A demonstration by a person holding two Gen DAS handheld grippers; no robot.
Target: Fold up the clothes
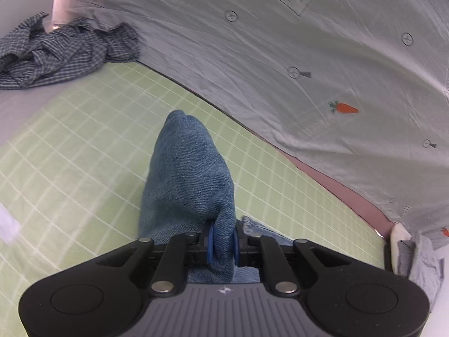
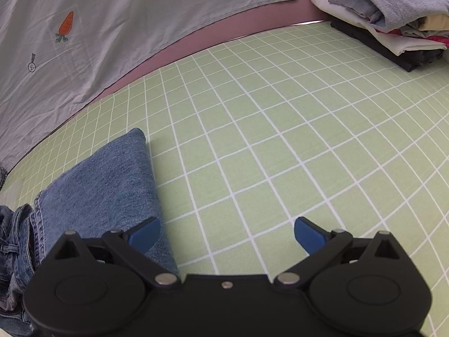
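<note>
Blue denim jeans (image 1: 188, 174) rise in a fold over the green grid mat (image 1: 70, 146), and my left gripper (image 1: 223, 241) is shut on that fold, blue pads pinching the cloth. In the right wrist view the jeans (image 2: 106, 177) lie folded at the lower left on the mat (image 2: 266, 140), with the waistband bunched at the far left edge. My right gripper (image 2: 227, 233) stands open just above the mat; its left fingertip (image 2: 144, 234) hovers over the jeans' right edge, and nothing is between its fingers.
A crumpled blue checked shirt (image 1: 56, 53) lies at the mat's far left. A pale grey sheet with a carrot print (image 1: 280, 56) hangs behind the mat. A stack of folded clothes (image 2: 393, 16) sits at the far right corner.
</note>
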